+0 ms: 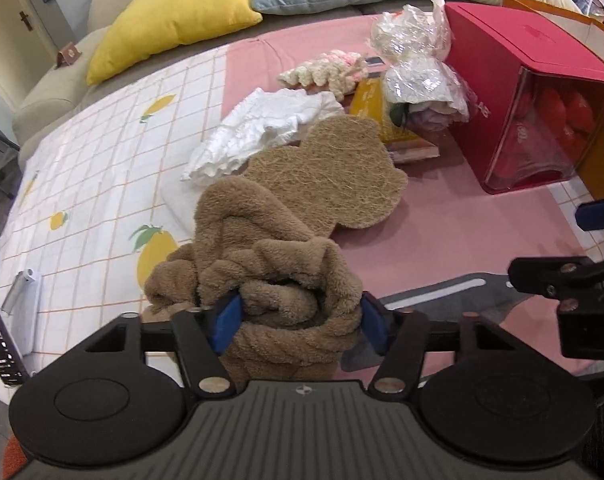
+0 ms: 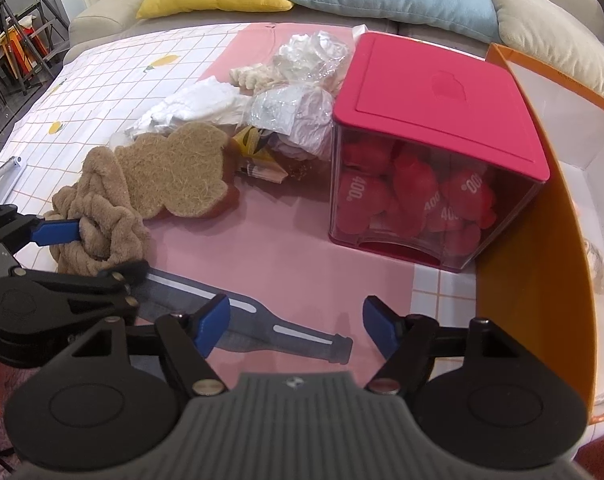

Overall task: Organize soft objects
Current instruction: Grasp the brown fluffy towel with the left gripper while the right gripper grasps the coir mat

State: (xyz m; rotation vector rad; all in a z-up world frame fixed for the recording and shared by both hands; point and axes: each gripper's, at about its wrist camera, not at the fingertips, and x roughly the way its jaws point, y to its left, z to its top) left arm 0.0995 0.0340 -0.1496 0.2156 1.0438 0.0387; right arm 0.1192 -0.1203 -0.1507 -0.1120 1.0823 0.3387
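Now my left claw grips knotted brown plush cloth, blue pads pressed into both sides of bundle. Cloth bunches up directly ahead of fingers, far end touching bear-shaped fibre mat; white ruffled fabric beyond that. My right claw empty, jaws wide, over pink tablecloth with printed bottle under it. Red-lidded box ahead-right, cloth far left.

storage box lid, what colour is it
The storage box lid is solid pinkish red, with no pattern; the right wrist view shows it best.
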